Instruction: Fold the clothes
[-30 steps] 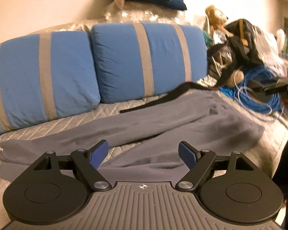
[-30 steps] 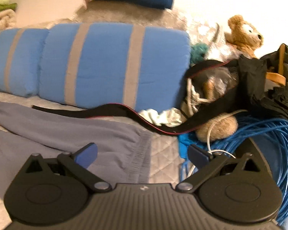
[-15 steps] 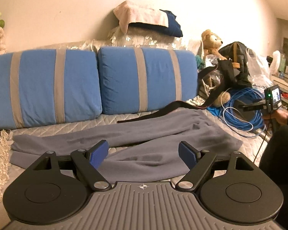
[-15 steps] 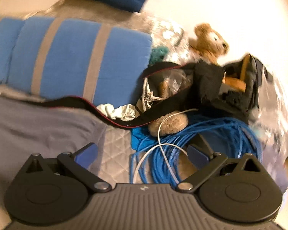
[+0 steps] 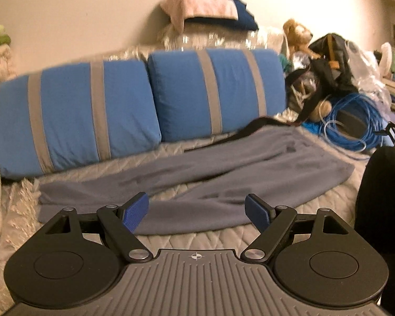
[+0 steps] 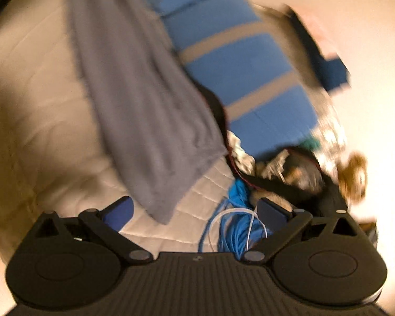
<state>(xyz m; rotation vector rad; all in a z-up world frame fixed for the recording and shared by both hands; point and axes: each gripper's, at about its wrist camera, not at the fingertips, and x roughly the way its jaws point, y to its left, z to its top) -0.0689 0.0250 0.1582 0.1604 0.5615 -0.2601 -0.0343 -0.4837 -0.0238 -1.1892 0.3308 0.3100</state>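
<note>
Grey trousers (image 5: 223, 168) lie spread flat on the quilted bed cover (image 5: 192, 239), legs running to the left and waist to the right. My left gripper (image 5: 196, 210) hangs open over the near edge of the lower leg, with nothing between its blue pads (image 5: 135, 212). The right wrist view is rolled and blurred; there the trousers (image 6: 144, 105) run up the picture and their waist corner (image 6: 163, 210) ends just ahead of my right gripper (image 6: 194, 212). That gripper is open and empty, above the bed cover (image 6: 52, 131).
Two blue cushions with grey stripes (image 5: 144, 105) line the back of the bed. A black strap (image 5: 255, 126) lies behind the trousers. A coil of blue cable (image 5: 355, 121), a black bag (image 5: 329, 63) and a teddy bear (image 5: 297, 34) crowd the right. A dark sleeve (image 5: 381, 197) fills the right edge.
The left gripper has drawn back, so more bed cover shows before it. The right gripper has rolled strongly and dropped, swinging from the cable pile to the trousers' waist corner. Both stay open.
</note>
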